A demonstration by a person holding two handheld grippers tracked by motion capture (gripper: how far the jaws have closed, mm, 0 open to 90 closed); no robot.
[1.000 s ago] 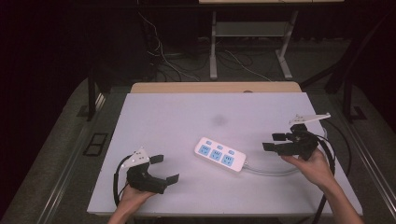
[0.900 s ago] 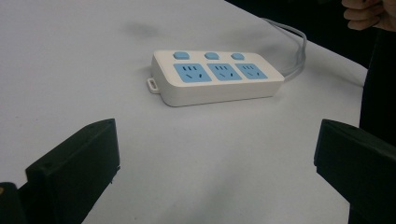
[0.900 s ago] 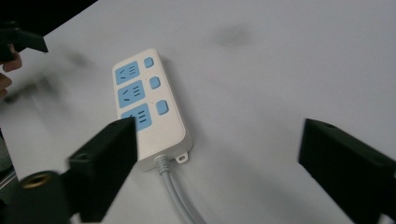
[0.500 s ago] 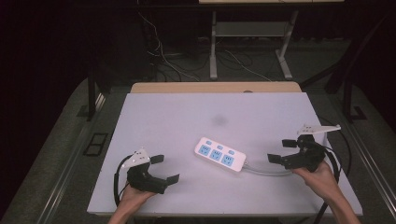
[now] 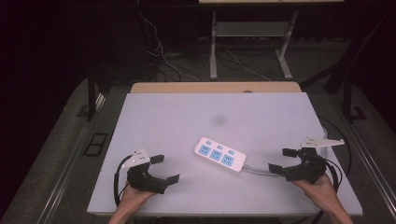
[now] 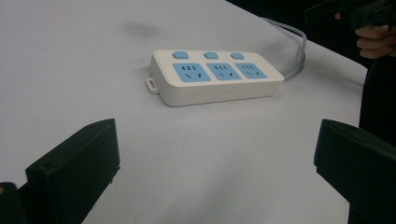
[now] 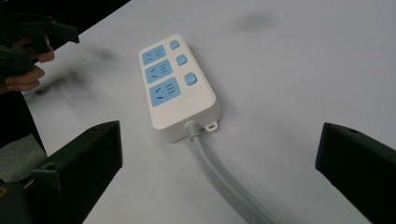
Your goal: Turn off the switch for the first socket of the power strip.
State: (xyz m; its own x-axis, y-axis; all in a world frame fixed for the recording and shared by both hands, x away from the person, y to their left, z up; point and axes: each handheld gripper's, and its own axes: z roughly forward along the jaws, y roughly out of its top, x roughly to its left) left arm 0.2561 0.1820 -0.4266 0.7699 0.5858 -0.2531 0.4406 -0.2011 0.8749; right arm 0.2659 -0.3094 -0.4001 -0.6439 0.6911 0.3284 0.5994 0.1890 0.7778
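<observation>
White tabletop (image 5: pixel 163 116), dark room behind, cables on the floor at the upper middle of the high view.

Item: power strip (image 5: pixel 220 154), white body, three blue sockets, three blue switches; lies flat at frame centre, grey cord (image 5: pixel 259 170) trailing toward the lower right. Judged rigid, fairly light, smooth and somewhat slippery; cord flexible. Best taken across the narrow sides of the body, not by the cord.

Left gripper (image 5: pixel 164 169), lower left: jaws apart, empty. Right gripper (image 5: pixel 282 160), lower right: jaws just opened wide, nothing between them, near the cord.
</observation>
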